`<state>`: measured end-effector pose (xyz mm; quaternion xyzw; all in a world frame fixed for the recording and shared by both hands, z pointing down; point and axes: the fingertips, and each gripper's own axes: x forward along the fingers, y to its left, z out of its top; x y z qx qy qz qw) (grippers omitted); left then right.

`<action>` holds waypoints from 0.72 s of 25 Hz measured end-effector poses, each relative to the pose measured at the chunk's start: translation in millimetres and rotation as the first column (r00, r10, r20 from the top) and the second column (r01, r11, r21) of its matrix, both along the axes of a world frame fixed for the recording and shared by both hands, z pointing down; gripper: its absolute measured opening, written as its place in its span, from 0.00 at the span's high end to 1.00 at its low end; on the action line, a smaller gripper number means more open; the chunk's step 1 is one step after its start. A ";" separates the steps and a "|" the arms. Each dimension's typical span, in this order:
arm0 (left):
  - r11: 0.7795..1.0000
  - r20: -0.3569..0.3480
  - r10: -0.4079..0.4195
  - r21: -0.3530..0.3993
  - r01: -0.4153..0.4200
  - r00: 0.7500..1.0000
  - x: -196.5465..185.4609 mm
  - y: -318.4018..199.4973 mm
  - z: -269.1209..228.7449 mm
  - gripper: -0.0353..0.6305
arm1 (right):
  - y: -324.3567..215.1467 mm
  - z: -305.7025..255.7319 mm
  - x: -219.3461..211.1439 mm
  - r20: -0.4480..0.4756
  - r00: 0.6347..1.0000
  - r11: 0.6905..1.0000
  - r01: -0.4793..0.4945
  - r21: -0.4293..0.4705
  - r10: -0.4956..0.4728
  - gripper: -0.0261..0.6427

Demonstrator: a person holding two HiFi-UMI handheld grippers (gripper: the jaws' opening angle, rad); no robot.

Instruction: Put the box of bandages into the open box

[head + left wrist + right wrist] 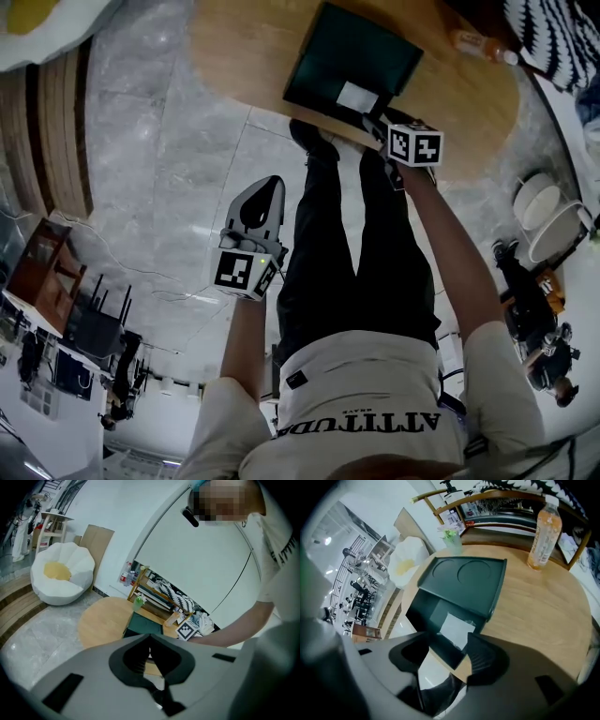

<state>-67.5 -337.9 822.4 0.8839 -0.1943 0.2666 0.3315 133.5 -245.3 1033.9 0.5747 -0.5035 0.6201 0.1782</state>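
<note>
A dark green open box (349,58) stands at the near edge of the round wooden table (469,108). Inside it lies the white box of bandages (357,97), flat on the bottom. My right gripper (377,122) is at the box's near rim; in the right gripper view (445,651) its jaws stand open and nothing is between them, with the bandage box (457,629) just beyond the tips inside the open box (440,606). My left gripper (257,202) hangs off the table over the floor, shut and holding nothing (149,637).
An orange drink bottle (541,529) stands at the table's far side, and a small green plant (452,536) beside the box's raised lid (466,578). A shelf runs behind the table. A white beanbag seat (61,573) sits to the left. The person's legs (356,244) stand against the table's edge.
</note>
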 end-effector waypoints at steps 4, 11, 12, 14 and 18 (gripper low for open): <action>1.000 -0.015 -0.001 0.029 0.001 1.000 -5.6 -4.2 -31.6 0.91 | 5.9 -36.3 1.5 -0.009 1.000 1.000 0.004 0.023 -0.004 0.56; 0.995 -0.054 0.054 0.083 -0.049 0.997 -8.9 -13.8 -110.8 0.91 | -8.2 -151.1 -6.0 -0.024 0.999 0.990 0.037 0.136 -0.034 0.61; 0.994 -0.060 0.066 0.089 -0.061 0.996 -9.2 -14.2 -121.8 0.91 | -10.8 -169.1 -7.5 -0.031 0.999 0.987 0.043 0.154 -0.039 0.64; 0.992 -0.069 0.091 0.096 -0.084 0.993 -10.0 -12.6 -142.0 0.91 | -13.5 -203.7 -9.9 -0.042 0.998 0.980 0.049 0.193 -0.042 0.70; 0.985 -0.077 0.133 0.119 -0.123 0.988 -12.6 -7.5 -175.9 0.91 | -14.2 -265.1 -16.0 -0.049 0.998 0.958 0.048 0.282 -0.035 0.79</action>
